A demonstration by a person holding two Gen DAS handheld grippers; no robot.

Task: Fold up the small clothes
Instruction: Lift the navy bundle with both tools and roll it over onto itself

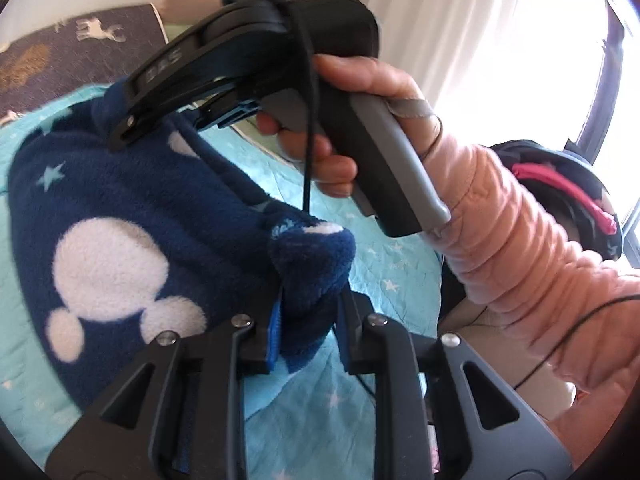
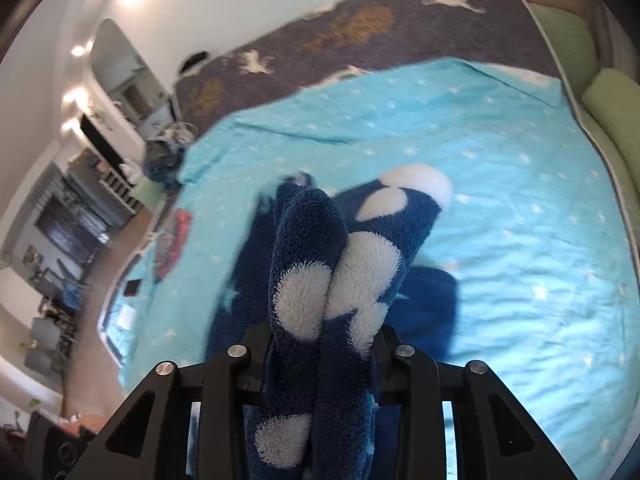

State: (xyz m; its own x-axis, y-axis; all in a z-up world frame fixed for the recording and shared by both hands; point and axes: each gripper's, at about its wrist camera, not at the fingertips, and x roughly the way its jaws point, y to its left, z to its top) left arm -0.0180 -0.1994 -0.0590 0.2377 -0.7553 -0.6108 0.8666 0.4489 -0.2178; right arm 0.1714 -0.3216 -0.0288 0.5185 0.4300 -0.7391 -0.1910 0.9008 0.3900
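Observation:
A navy fleece garment (image 1: 132, 216) with white mouse-head shapes and small stars hangs above a light blue starred bedspread (image 1: 320, 408). My left gripper (image 1: 310, 304) is shut on a bunched corner of it. In the left wrist view the right gripper (image 1: 132, 124) reaches in from the upper right, held by a hand in a pink sleeve, and clamps the garment's upper edge. In the right wrist view my right gripper (image 2: 320, 344) is shut on a thick fold of the garment (image 2: 340, 248), which drapes down toward the bedspread (image 2: 500, 208).
A dark grey blanket (image 2: 360, 36) with deer prints covers the bed's far end. Green cushions (image 2: 608, 104) line the right side. A small red and grey cloth (image 2: 172, 248) lies near the bed's left edge. Furniture and floor lie beyond to the left. White curtains (image 1: 440, 20) hang by a bright window.

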